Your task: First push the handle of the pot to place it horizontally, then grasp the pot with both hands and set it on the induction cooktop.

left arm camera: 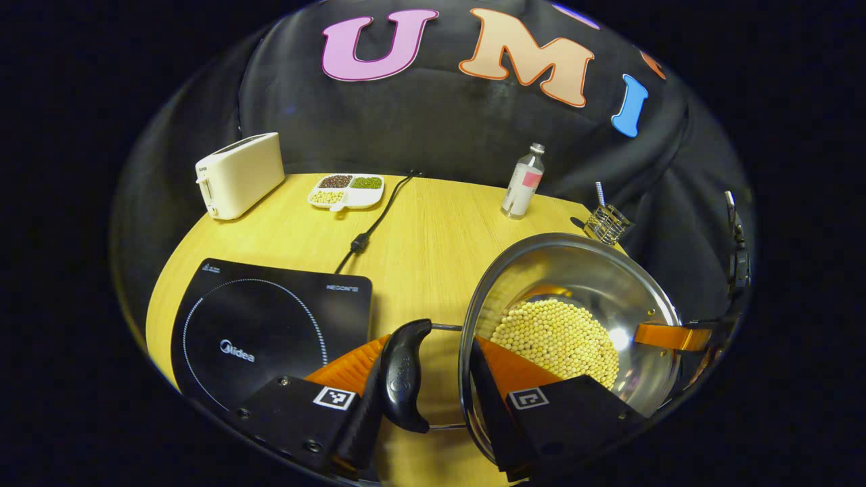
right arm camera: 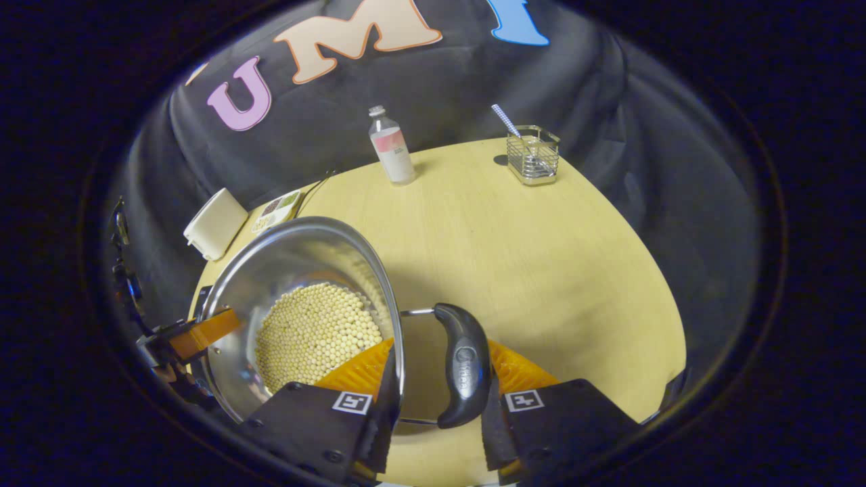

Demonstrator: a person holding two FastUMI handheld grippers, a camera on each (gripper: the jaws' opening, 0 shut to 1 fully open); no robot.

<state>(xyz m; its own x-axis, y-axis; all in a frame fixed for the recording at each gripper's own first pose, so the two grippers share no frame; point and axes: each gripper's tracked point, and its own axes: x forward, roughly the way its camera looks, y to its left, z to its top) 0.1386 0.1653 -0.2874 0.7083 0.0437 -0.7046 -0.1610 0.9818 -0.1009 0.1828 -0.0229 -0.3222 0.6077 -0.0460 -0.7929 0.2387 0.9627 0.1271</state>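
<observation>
A steel pot [left arm camera: 609, 284] holding soybeans [left arm camera: 558, 338] stands right of the black induction cooktop [left arm camera: 264, 325] on the wooden table [left arm camera: 433, 230]. My left gripper [left arm camera: 426, 385] straddles the pot's near side. Its left finger presses the outside of the black handle [left arm camera: 404, 372], and its right finger sits inside the pot against the wall. My right gripper [right arm camera: 440, 392] holds the opposite handle [right arm camera: 463, 365] the same way, one finger inside the pot [right arm camera: 304, 264] and one outside the handle. Each view shows the other gripper's orange finger at the far rim.
A cream toaster [left arm camera: 240, 174], a divided dish of beans [left arm camera: 346, 190] and the cooktop's power cord [left arm camera: 375, 223] lie at the back left. A bottle [left arm camera: 523, 182] and a wire basket [right arm camera: 533, 155] stand at the back right. The table edge runs close behind the pot.
</observation>
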